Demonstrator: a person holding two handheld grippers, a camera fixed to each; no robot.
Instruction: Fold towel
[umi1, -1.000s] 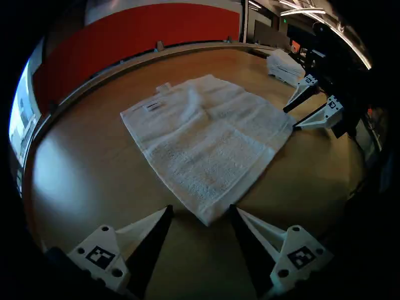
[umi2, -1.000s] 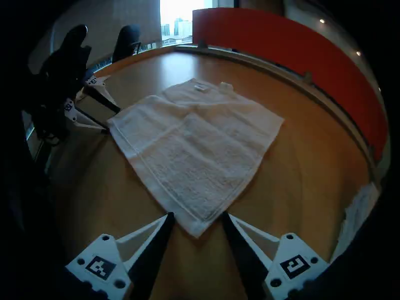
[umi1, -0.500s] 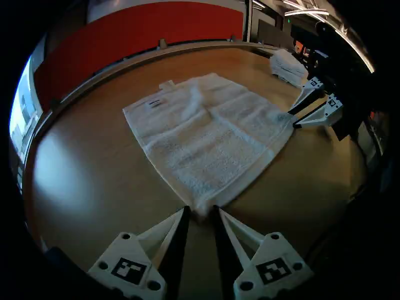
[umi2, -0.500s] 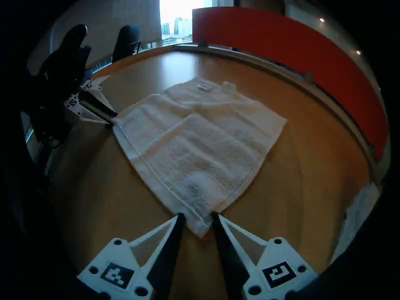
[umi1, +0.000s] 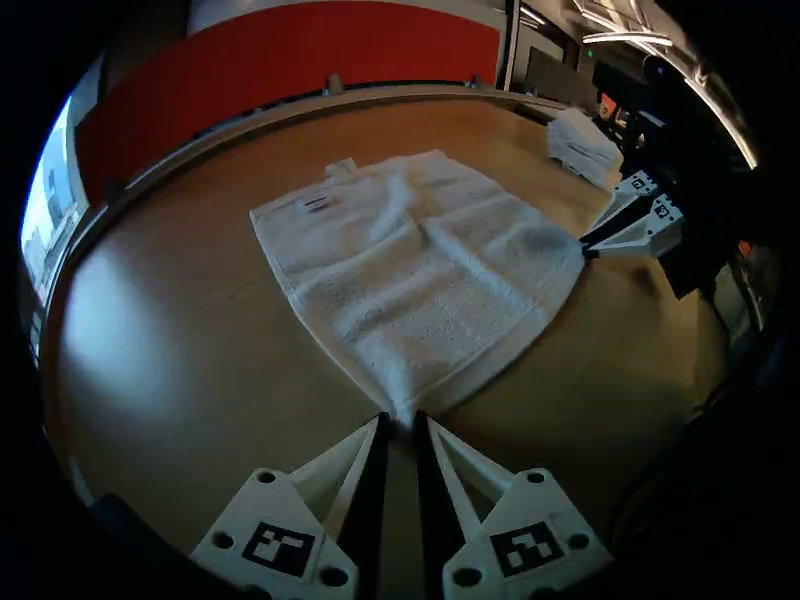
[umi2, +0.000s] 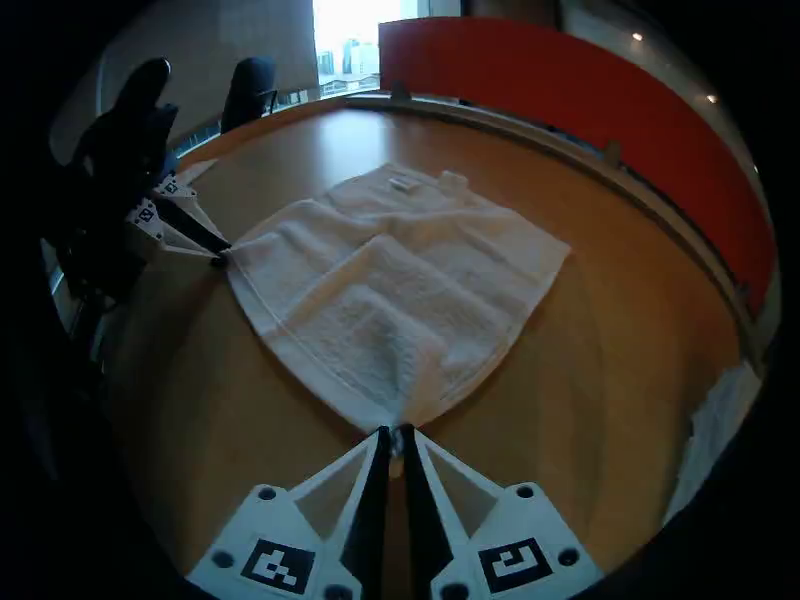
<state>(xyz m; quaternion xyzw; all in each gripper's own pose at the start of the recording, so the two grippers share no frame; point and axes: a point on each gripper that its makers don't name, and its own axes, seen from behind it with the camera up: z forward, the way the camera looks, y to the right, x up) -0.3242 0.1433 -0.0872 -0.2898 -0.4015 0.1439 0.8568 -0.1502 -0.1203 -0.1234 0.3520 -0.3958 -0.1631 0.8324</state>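
On the brown table a white towel lies in the middle. The left gripper pinches one corner tight. The right gripper pinches another corner tight too.

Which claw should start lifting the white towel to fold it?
Neither wins, I think. The left claw and the right claw each pinch one corner of the white terry towel on the same edge, so both should probably lift together.
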